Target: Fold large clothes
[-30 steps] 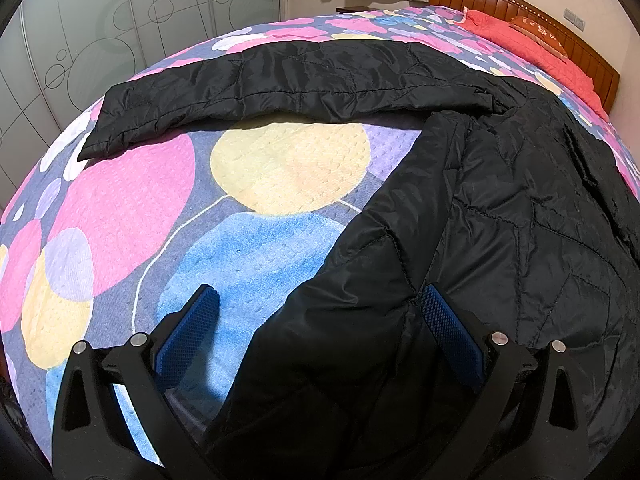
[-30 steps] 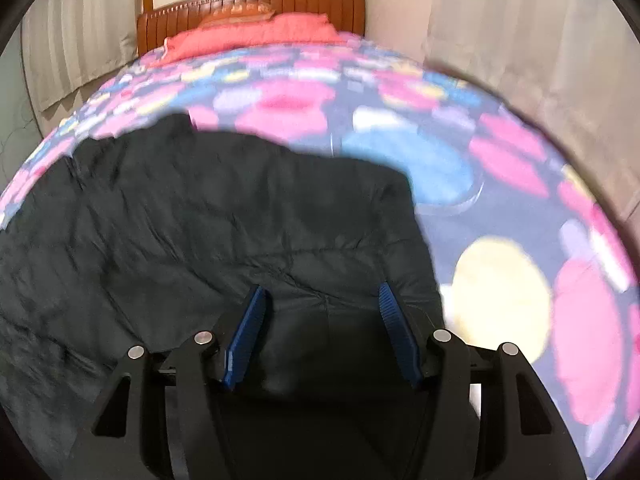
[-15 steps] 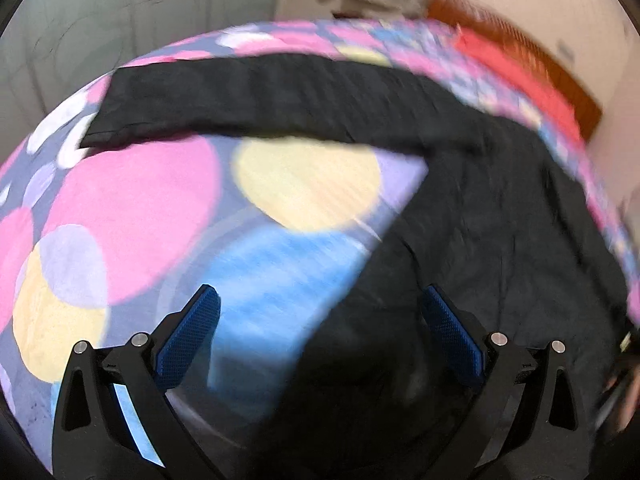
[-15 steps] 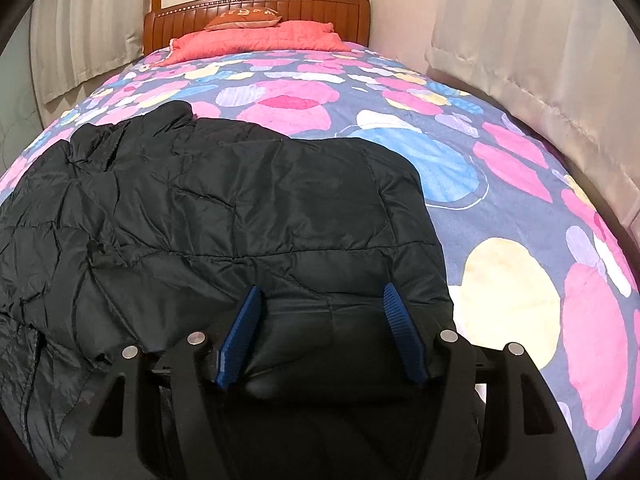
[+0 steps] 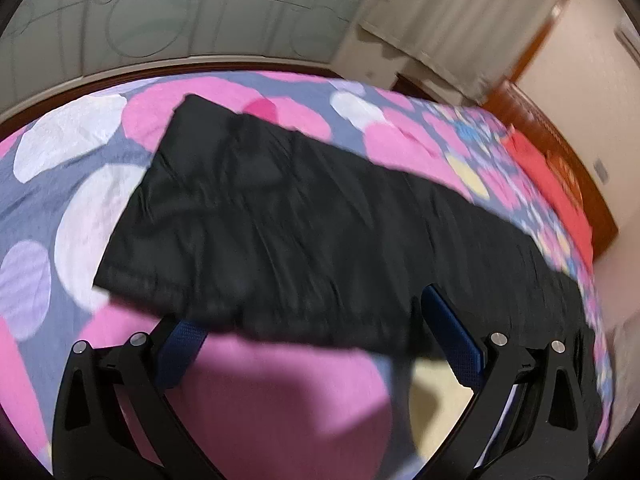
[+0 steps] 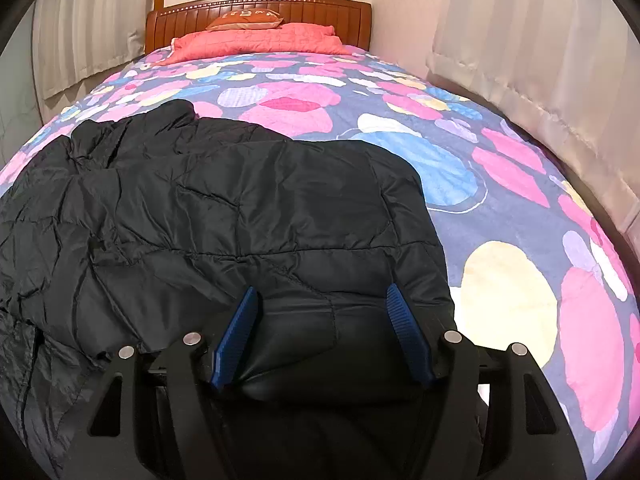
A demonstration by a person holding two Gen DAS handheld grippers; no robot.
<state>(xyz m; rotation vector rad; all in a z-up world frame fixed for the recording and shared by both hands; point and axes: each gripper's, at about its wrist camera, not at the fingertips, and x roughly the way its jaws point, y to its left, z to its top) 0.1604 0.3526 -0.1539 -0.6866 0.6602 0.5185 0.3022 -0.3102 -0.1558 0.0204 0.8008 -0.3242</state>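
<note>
Pink, blue, cream and lilac discs on a grey-blue ground pattern the bedspread (image 6: 500, 216), the largest surface in both views; we see it run up to a coral pillow cover (image 6: 260, 42) and a wooden headboard (image 6: 256, 10), with pale curtains (image 6: 520, 60) hanging at the bedside. Next in size is the black quilted jacket (image 6: 224, 216), which lies spread on the bedspread. In the right wrist view its body fills the left and centre of the bed, and a folded panel reaches down to the camera. In the left wrist view, which is blurred, we see the jacket's sleeve (image 5: 260, 236) lying as a long dark band across the bedspread, its cuff end toward the upper left.

Smallest are the two tools. Our right gripper (image 6: 323, 322) has its blue pads on either side of a puffed fold of the jacket near the hem; its jaws are opening, the fold bulges between them, and neither pad presses on it. Our left gripper (image 5: 316, 344) stands spread wide at the near edge of the sleeve: the sleeve's edge covers the tip of one pad, the other pad stands clear, and nothing is clamped.
</note>
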